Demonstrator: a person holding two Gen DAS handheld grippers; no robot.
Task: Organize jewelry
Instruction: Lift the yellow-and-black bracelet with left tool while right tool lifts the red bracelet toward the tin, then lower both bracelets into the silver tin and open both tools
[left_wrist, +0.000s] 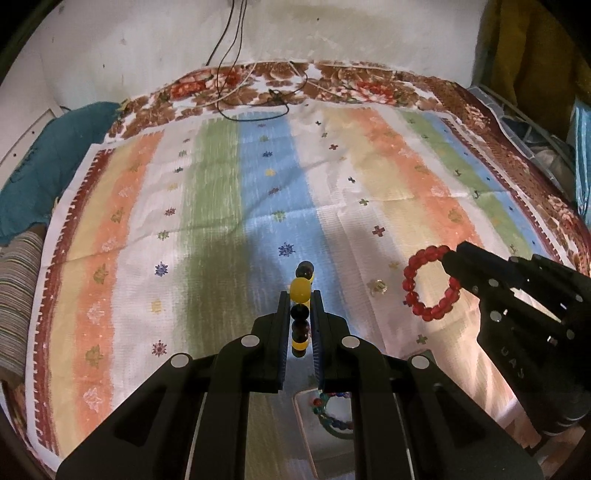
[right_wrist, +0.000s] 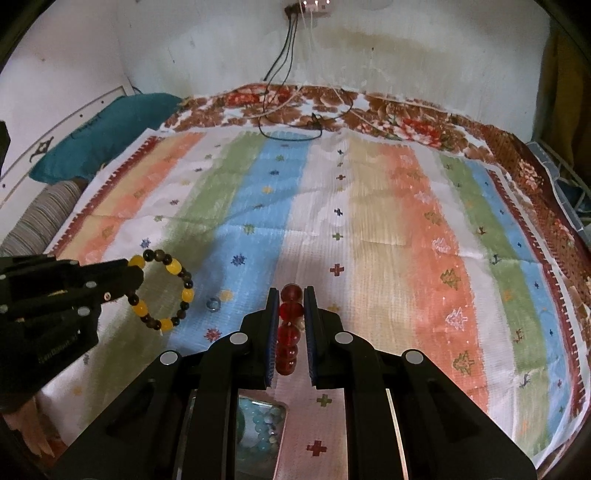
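Left gripper (left_wrist: 300, 295): jaws narrow, clamped on the yellow bracelet (left_wrist: 300, 291). My own camera sees it edge-on only, a column of yellow and dark beads between the pads, raised above the cloth (left_wrist: 221, 184).

Right gripper (right_wrist: 291, 295): jaws narrow, clamped on the red bracelet (right_wrist: 290, 332). Again edge-on from its own camera, a stack of red beads between the blue pads.

Cross-check between views:
- Right view shows the left gripper (right_wrist: 138, 275) from the side, and the yellow bracelet (right_wrist: 162, 291) as a full ring hanging from its tip (alternating yellow and dark beads, clear of the cloth).
- Left view shows the right gripper (left_wrist: 448, 258) entering from the right, with the red bracelet (left_wrist: 430, 282) as a full ring pinched at its upper edge.
- So each ring's shape is legible only from the opposite camera.

Loose item: a small clear bead (right_wrist: 213, 303) lies on the cloth between the two grippers; in the left view it appears as a pale bead (left_wrist: 378, 285) just left of the red ring.

Low in the frame, behind my fingers: left view shows a tray (left_wrist: 303, 424) with multicoloured beads; right view shows a box (right_wrist: 258, 424) with pale blue beads (both mostly hidden).

Background: cables (left_wrist: 229, 55) hang down the wall onto the bed's far edge.
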